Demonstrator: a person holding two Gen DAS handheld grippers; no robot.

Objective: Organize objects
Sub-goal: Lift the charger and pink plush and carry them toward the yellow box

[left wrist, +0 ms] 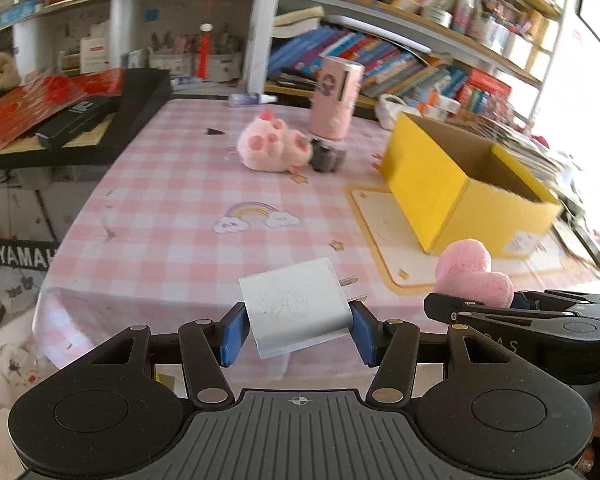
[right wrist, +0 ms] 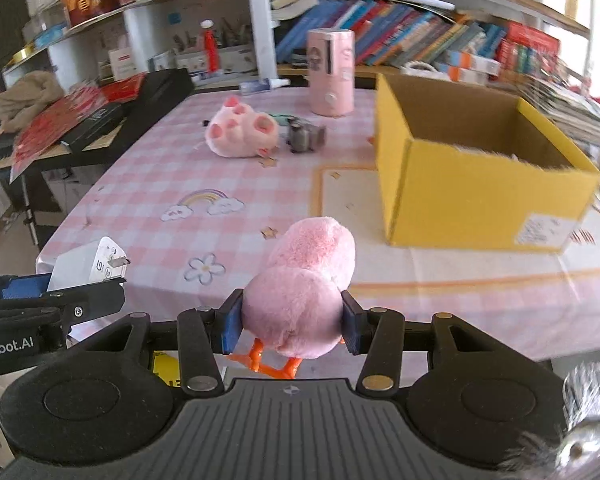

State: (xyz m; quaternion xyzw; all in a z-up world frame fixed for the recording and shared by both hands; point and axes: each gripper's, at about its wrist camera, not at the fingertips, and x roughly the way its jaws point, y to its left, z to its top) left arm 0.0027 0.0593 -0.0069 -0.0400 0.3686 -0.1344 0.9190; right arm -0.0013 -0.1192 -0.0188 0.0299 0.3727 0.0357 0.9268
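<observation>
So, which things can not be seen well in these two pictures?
- Yellow box: its bottom is hidden by its own walls in both views.
- Grey object beside the pink plush toy: too small and blurred to identify.
- Charger: right wrist view shows only part, behind the left gripper.
- Shelf books: titles blurred.

A home study or child's room: crammed bookshelves (left wrist: pixel 400 52), a pink checked tablecloth (left wrist: pixel 172 200), a Yamaha keyboard (left wrist: pixel 24 256).

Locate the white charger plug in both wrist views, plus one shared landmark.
Left wrist: white charger plug at bottom centre, clamped in the left gripper.
Right wrist: at the left edge, prongs pointing right.
Shared landmark: yellow box, right side in both.
</observation>
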